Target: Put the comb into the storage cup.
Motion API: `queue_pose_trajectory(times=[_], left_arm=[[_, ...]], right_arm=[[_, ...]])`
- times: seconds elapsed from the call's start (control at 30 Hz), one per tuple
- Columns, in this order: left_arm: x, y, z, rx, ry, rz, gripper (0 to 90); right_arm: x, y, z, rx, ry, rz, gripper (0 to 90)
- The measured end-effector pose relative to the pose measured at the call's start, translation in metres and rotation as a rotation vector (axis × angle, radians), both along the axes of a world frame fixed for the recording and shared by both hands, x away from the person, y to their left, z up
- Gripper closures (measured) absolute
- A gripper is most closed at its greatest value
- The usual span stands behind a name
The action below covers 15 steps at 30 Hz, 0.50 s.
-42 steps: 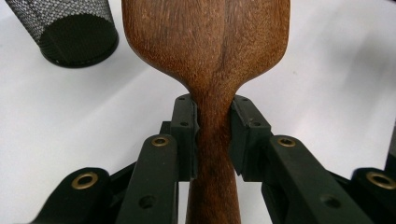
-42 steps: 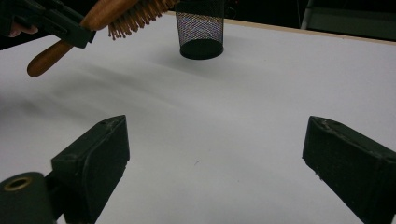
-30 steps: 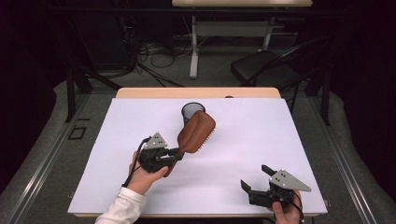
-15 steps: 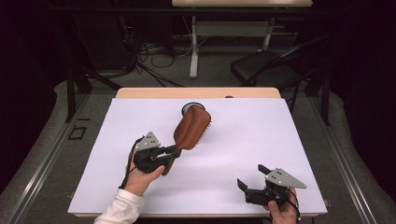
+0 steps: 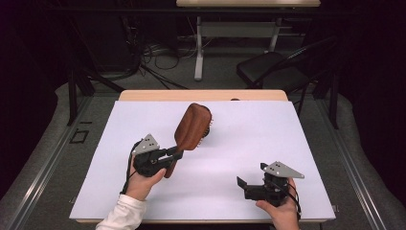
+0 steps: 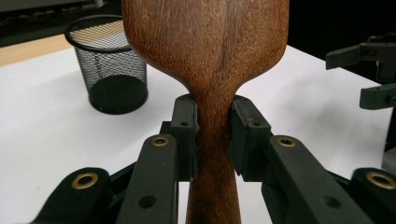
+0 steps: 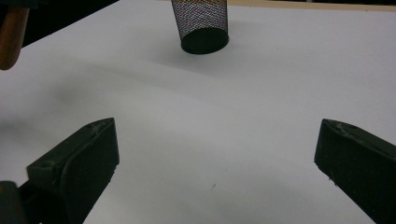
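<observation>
My left gripper [image 5: 174, 155] is shut on the narrow handle of a brown wooden hairbrush [image 5: 192, 127], which is held off the white sheet with its head tilted up and away. In the left gripper view the pads [image 6: 186, 133] press both sides of the hairbrush [image 6: 210, 56] neck, smooth back towards the camera. My right gripper [image 5: 251, 175] sits low near the front right. Its jaws have just been opening and stand wide, with nothing between them [image 7: 215, 135]. A black mesh cup [image 6: 108, 65] [image 7: 201, 25] stands upright farther back on the sheet.
The white sheet [image 5: 268, 139] covers a wooden table whose far edge [image 5: 158, 95] shows. Behind it on the floor are cables, a table leg [image 5: 197, 52] and a dark chair [image 5: 273, 69].
The left hand has drawn slightly left and tipped the brush head higher, so it now covers the cup in the high view. The right gripper has shifted left and its jaws have spread.
</observation>
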<state>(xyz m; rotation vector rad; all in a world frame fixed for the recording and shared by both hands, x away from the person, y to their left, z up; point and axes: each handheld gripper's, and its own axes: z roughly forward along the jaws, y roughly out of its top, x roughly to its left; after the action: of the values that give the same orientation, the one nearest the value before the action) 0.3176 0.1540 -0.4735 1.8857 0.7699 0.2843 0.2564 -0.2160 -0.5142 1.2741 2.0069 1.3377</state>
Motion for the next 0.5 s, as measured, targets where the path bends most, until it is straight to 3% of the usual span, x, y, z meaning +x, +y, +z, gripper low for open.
queue_pose_trajectory(times=[0.5], left_arm=[[0.001, 0.005, 0.001, -0.002, 0.002, 0.009, 72.9]], right_arm=[[0.037, 0.029, 0.043, 0.020, -0.004, 0.066, 0.0]])
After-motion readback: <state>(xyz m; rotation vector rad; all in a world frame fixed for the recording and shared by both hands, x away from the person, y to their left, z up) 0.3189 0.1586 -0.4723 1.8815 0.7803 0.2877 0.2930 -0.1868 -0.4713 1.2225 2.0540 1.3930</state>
